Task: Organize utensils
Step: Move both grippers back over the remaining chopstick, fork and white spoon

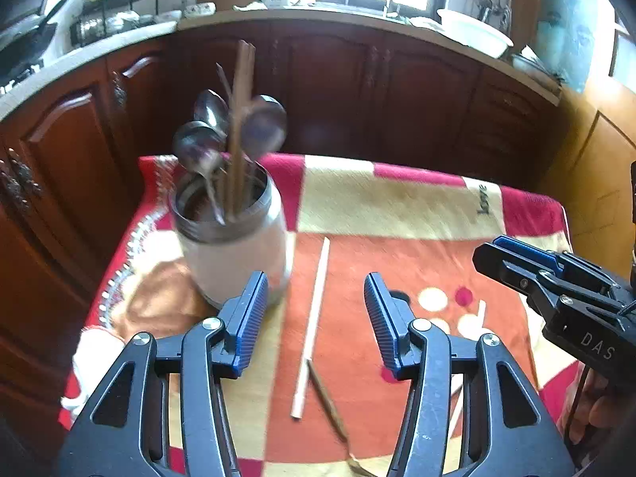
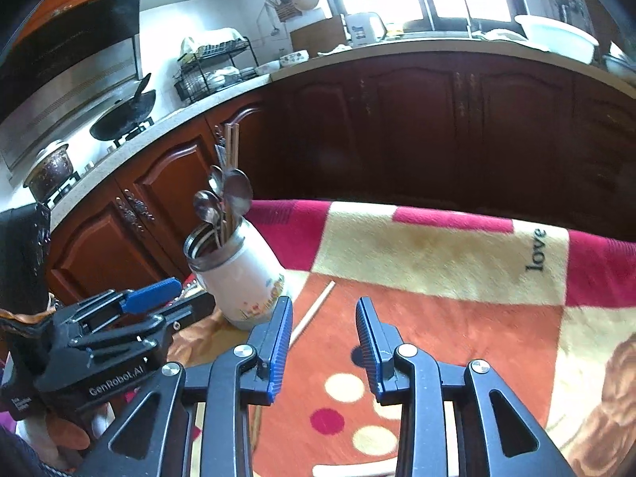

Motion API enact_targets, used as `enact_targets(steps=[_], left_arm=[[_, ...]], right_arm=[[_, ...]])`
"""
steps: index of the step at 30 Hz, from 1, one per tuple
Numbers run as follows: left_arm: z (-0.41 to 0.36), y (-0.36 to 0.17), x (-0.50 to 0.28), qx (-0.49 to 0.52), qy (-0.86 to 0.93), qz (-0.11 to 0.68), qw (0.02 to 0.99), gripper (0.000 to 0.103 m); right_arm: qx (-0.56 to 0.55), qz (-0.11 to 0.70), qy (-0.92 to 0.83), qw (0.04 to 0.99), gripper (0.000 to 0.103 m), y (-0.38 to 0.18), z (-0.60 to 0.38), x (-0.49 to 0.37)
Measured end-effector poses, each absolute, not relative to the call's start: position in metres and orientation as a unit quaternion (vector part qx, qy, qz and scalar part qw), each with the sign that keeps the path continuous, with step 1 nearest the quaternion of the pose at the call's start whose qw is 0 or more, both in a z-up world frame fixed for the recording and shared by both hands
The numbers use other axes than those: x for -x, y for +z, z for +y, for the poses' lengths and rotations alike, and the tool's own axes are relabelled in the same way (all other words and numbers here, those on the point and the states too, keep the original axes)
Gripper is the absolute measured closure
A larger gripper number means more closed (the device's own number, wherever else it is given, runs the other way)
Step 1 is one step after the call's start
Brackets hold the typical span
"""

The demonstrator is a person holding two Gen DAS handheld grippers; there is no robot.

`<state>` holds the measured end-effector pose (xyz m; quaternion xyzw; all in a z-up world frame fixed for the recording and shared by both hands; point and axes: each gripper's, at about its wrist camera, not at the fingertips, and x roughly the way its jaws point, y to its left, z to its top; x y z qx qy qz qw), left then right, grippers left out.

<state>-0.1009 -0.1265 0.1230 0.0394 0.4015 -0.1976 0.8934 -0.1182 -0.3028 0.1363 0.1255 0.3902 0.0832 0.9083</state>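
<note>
A fleecy blanket [image 1: 397,206] in red, cream and orange squares, printed with dots and the word "love", covers the table. On its far left part stands a rounded white jar [image 1: 234,262] with a dull metal threaded rim, upright. Out of it rise several steel spoons [image 1: 198,139], bowls up, and a bundle of brown wooden chopsticks [image 1: 240,119].

Just right of the jar a pale, straight chopstick [image 1: 312,330] lies flat on the orange square, running from near to far. At its near end a darker, tapered brown stick [image 1: 328,401] lies at an angle, its tip close beside the pale one.

The left claw [image 1: 316,318] hovers over these two sticks with its ribbed blue pads [image 1: 250,322] wide apart and nothing between them. The right claw [image 2: 324,342] also stands apart and holds nothing, over the dotted patch of blanket.

Only the left wrist view shows the dark stick and the full length of the pale one; it is blurred around the jar. The right wrist view gives the jar sharply, with a small coloured print near its base, and shows only the far end of the pale chopstick beside its left pad. It also shows a black wok [image 2: 123,115] on the stove and a wire dish rack [image 2: 216,67] on the far counter.
</note>
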Motion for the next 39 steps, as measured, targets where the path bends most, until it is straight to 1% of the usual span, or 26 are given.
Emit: enact_targets(steps=[5, 9, 19, 24, 32, 39], left_arm=[[-0.145, 0.109, 0.107, -0.041, -0.214, 0.418, 0.882, 0.046], [-0.16, 0.096, 0.108, -0.045, -0.224, 0.434, 0.871, 0.045], [-0.186, 0.06, 0.107, -0.059, -0.234, 0.473, 0.847, 0.045], [-0.195, 0.046, 0.105, -0.063, -0.236, 0.49, 0.837, 0.045], [-0.201, 0.037, 0.104, -0.065, -0.232, 0.5, 0.832, 0.045], [-0.203, 0.029, 0.101, -0.067, -0.227, 0.506, 0.829, 0.045]], right_arm=[[-0.126, 0.405, 0.067, 0.903, 0.07, 0.123, -0.319, 0.134], [-0.126, 0.418, 0.053, 0.898, 0.07, 0.113, -0.332, 0.145], [-0.15, 0.431, 0.028, 0.889, 0.068, 0.096, -0.362, 0.164], [-0.157, 0.436, 0.015, 0.886, 0.064, 0.088, -0.376, 0.168], [-0.183, 0.448, 0.001, 0.875, 0.064, 0.073, -0.393, 0.168], [-0.18, 0.45, 0.003, 0.875, 0.064, 0.072, -0.391, 0.167]])
